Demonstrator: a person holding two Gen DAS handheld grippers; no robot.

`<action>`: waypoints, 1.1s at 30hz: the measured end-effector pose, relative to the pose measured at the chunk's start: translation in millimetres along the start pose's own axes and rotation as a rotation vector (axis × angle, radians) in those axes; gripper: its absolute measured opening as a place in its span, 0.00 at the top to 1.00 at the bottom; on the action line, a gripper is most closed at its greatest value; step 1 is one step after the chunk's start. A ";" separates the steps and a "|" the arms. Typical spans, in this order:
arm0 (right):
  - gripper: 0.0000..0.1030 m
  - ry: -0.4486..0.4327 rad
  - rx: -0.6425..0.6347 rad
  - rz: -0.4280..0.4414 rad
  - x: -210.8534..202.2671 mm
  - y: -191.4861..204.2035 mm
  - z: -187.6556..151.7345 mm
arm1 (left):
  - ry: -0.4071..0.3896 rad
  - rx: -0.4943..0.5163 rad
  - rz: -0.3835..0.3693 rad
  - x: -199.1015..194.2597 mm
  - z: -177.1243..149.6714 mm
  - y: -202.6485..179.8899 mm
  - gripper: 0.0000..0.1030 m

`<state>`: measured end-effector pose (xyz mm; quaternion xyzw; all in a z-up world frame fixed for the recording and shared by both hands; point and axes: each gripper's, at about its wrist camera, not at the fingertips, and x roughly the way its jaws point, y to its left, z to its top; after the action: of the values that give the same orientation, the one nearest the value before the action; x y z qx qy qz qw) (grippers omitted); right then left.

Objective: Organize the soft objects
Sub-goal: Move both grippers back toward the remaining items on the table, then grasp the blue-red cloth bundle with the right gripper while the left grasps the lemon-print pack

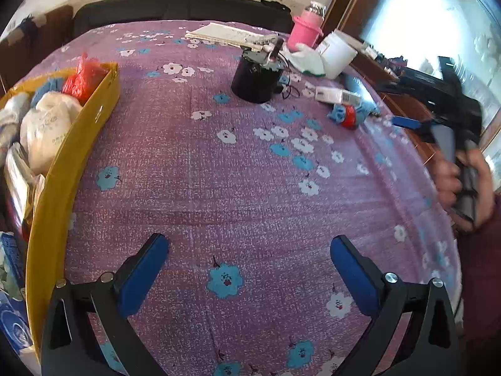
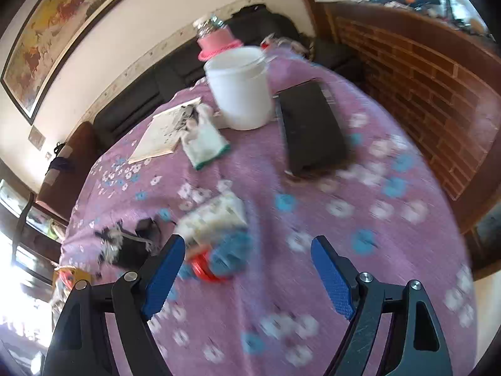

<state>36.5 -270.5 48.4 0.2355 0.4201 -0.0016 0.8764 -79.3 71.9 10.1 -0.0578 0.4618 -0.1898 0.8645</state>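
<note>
A yellow box (image 1: 78, 156) at the left holds soft items: white bags (image 1: 47, 125), a red bag (image 1: 84, 76) and grey cloth. A blue and red soft toy (image 1: 347, 116) lies on the purple flowered tablecloth at the right; in the right wrist view the toy (image 2: 219, 260) is blurred, just ahead of the left fingertip. A white and green cloth (image 2: 205, 144) lies further back. My left gripper (image 1: 249, 250) is open and empty above the cloth. My right gripper (image 2: 247, 253) is open and empty; it also shows in the left wrist view (image 1: 404, 122), held by a hand.
A black cylinder (image 1: 256, 78), a white tub (image 2: 241, 91), a pink container (image 1: 303, 31), a white carton (image 1: 335, 95), a notebook (image 2: 162, 134) and a black flat case (image 2: 310, 131) stand on the table. A dark sofa and a brick-pattern counter lie beyond.
</note>
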 end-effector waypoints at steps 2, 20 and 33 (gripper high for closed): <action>0.17 0.019 -0.005 -0.003 16.9 10.3 10.5 | -0.005 -0.009 -0.011 -0.9 0.2 1.0 0.00; 0.37 0.275 -0.426 0.316 -26.5 104.9 -103.1 | -0.024 -0.045 -0.058 -4.6 -0.7 7.7 0.00; 0.15 0.131 -0.396 0.040 -53.0 61.7 -138.5 | -0.025 -0.050 -0.064 -5.9 -1.4 9.6 0.00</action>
<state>-87.3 -168.6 38.6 0.0667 0.4634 0.1137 0.8763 -80.8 83.0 11.3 -0.0965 0.4533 -0.2051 0.8620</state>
